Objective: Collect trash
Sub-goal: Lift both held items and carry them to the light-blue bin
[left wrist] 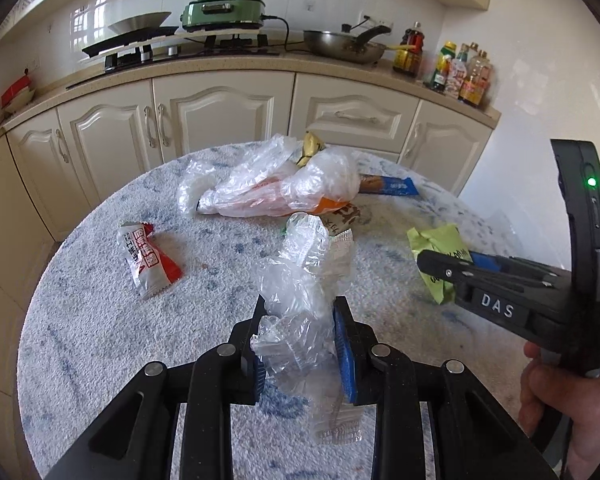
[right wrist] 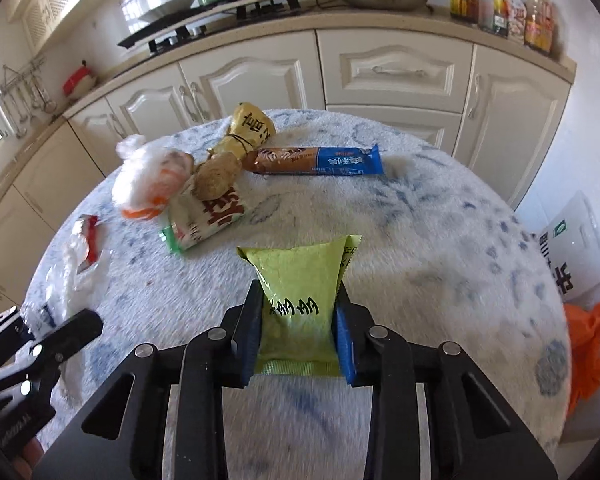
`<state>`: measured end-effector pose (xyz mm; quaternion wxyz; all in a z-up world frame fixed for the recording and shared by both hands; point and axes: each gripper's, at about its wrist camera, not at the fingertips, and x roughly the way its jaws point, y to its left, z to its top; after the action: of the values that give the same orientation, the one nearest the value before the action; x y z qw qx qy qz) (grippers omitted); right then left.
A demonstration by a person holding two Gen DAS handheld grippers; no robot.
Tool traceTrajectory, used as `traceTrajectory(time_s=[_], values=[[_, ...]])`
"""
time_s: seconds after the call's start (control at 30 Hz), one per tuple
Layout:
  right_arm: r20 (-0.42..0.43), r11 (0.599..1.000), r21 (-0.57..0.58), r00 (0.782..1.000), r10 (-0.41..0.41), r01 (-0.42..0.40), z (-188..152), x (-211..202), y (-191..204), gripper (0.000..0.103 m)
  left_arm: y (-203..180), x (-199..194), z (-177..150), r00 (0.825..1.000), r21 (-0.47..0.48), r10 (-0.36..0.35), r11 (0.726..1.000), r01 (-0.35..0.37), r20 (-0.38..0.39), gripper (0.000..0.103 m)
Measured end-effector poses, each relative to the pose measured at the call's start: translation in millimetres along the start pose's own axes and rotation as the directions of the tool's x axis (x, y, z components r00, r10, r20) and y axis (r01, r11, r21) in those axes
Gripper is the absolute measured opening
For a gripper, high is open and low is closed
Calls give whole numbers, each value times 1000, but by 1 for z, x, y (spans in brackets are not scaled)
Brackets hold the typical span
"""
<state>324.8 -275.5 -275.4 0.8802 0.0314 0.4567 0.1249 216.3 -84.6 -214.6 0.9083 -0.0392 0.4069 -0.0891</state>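
My left gripper (left wrist: 300, 316) is shut on a crumpled clear plastic wrapper (left wrist: 300, 280) and holds it over the round table (left wrist: 100, 340). My right gripper (right wrist: 298, 304) is shut on a green snack packet (right wrist: 300, 280); it also shows at the right in the left wrist view (left wrist: 432, 264). On the table lie a red-and-white wrapper (left wrist: 150, 258), a large clear plastic bag (left wrist: 276, 184), a blue-and-brown bar wrapper (right wrist: 316, 161), a yellow packet (right wrist: 252, 126) and a green-edged white packet (right wrist: 206, 220).
The table has a fuzzy white-and-blue cover. Behind it run cream kitchen cabinets (left wrist: 220, 112) with a stove, a green cooker (left wrist: 224, 8), a wok and bottles. An orange bag (right wrist: 588, 348) and a white bag (right wrist: 572, 252) lie on the floor at the right.
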Motion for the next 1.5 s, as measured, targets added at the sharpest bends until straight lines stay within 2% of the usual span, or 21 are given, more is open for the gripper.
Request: traceTrajectory(time_s=[0.4, 0.7, 1.0, 1.27, 1.5], values=[[112, 999, -36, 994, -3, 7, -14, -86, 18, 32, -11, -75, -15, 995, 30, -15, 999, 11, 103, 25], [221, 999, -34, 975, 2, 5, -22, -151, 17, 32, -35, -134, -15, 980, 91, -46, 995, 29, 195, 25], [332, 999, 30, 943, 13, -24, -31, -215, -13, 32, -73, -183, -15, 955, 182, -85, 983, 33, 285, 25], [396, 993, 116, 916, -63, 18, -47, -265, -53, 32, -105, -199, -21, 939, 253, -160, 964, 82, 304, 25], [414, 977, 203, 899, -145, 64, -67, -293, -90, 32, -129, -202, -19, 924, 315, -252, 936, 157, 286, 25]])
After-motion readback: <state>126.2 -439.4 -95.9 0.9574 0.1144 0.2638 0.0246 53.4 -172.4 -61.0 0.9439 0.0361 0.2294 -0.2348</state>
